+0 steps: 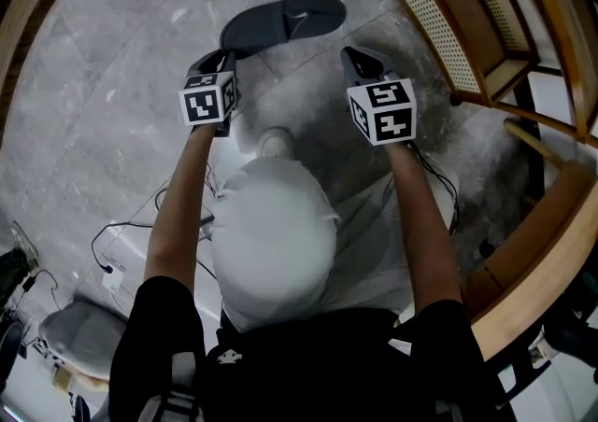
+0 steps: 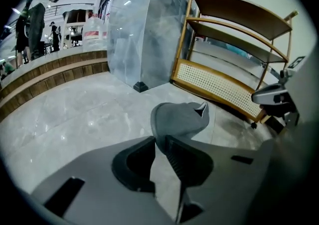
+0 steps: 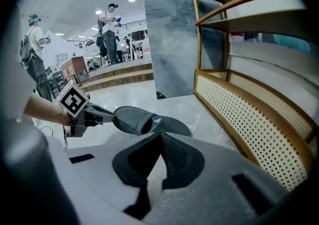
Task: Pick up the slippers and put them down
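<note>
Only one dark grey slipper (image 1: 285,21) shows; it lies out over the marble floor ahead of me. My left gripper (image 1: 227,54) grips its near end. In the left gripper view the slipper's (image 2: 179,119) edge runs into the narrow gap of the left gripper (image 2: 160,142), and the pads press on it. The right gripper view shows the same hold from the side, left gripper (image 3: 102,113) on the slipper (image 3: 144,119). My right gripper (image 1: 353,54) hangs to the slipper's right, apart from it. Its jaws meet at the tips (image 3: 160,137) with nothing between them.
A wooden shelf rack (image 1: 448,19) with a perforated back panel (image 3: 249,114) stands close on the right. A marble pillar (image 2: 144,30) rises ahead. Cables (image 1: 112,243) and a grey seat (image 1: 79,336) lie behind me on the left. People (image 3: 109,25) stand far off beyond wooden steps.
</note>
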A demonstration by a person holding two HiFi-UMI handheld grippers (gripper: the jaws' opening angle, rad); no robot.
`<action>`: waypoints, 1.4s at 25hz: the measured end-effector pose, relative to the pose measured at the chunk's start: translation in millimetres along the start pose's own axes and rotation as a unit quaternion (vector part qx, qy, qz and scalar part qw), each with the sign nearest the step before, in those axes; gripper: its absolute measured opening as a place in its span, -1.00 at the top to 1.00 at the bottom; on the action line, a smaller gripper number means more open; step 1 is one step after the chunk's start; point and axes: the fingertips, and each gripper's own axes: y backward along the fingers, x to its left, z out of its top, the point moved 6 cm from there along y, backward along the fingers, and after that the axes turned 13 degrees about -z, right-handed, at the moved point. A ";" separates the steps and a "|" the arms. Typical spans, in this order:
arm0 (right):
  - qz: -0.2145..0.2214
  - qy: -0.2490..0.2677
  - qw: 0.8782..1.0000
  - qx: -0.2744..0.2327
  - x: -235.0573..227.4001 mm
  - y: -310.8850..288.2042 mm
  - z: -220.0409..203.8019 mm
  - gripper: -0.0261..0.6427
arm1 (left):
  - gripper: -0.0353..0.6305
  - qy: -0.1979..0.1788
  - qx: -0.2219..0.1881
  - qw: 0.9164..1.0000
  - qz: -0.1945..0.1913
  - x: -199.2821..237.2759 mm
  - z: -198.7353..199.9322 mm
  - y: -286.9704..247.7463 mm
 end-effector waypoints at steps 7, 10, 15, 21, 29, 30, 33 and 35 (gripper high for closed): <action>0.009 0.000 1.000 0.015 13.1 -6.8 -9.7 0.95 | 0.71 -0.004 0.027 0.999 0.027 21.6 -26.8 -0.7; 0.013 -0.001 1.000 0.021 17.9 -9.5 -14.6 0.95 | 0.65 0.000 0.036 0.999 0.031 27.2 -34.8 -1.4; 0.027 -0.016 0.999 0.027 25.9 -13.1 -20.8 0.95 | 0.59 -0.006 0.052 0.998 0.038 29.7 -47.2 -1.3; 0.035 -0.017 0.999 0.037 34.3 -19.8 -26.9 0.95 | 0.59 -0.006 0.060 0.998 0.036 30.1 -54.5 -0.2; 0.028 -0.019 0.999 0.035 27.6 -17.9 -22.6 0.95 | 0.59 -0.007 0.061 0.998 0.030 29.9 -50.1 1.8; 0.026 -0.019 0.999 0.034 25.9 -17.0 -21.2 0.95 | 0.59 -0.008 0.062 0.998 0.028 28.0 -48.8 1.3; 0.021 -0.019 0.999 0.028 21.8 -14.1 -15.7 0.96 | 0.59 -0.013 0.061 0.998 0.018 21.2 -42.6 0.6; 0.019 -0.019 0.999 0.022 18.9 -12.3 -10.8 0.95 | 0.65 -0.019 0.056 0.998 0.013 16.3 -35.6 0.7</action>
